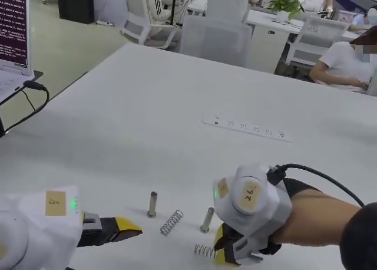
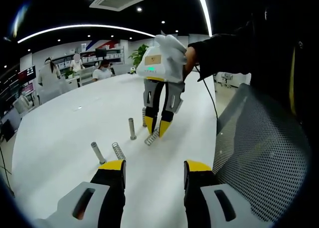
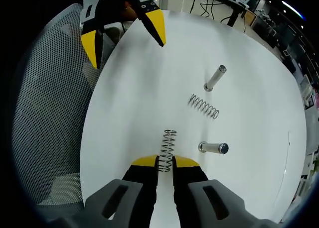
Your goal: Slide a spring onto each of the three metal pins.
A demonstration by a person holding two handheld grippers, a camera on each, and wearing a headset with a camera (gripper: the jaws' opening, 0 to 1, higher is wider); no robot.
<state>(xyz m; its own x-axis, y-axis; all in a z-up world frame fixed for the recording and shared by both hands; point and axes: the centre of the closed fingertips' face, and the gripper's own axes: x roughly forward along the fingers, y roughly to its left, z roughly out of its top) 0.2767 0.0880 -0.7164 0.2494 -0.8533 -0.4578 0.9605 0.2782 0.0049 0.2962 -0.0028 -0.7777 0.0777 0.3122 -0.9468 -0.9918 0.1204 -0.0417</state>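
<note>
Two upright metal pins (image 1: 152,204) (image 1: 207,219) stand on the white table, both bare. A loose spring (image 1: 171,222) lies between them. A second spring (image 1: 205,250) lies flat near the front edge, and my right gripper (image 1: 227,253) is at its right end. In the right gripper view the jaws (image 3: 164,162) are shut on that spring's (image 3: 168,141) near end. The pins (image 3: 215,77) (image 3: 213,148) and the other spring (image 3: 203,107) lie to the right. My left gripper (image 1: 126,227) hovers open at the left, its jaws (image 2: 155,167) holding nothing.
A white power strip (image 1: 247,128) lies further back on the table. A laptop (image 1: 13,28) with a black cable sits at the far left edge. A grey mesh chair (image 2: 259,153) stands close to the table's front. People sit at desks behind.
</note>
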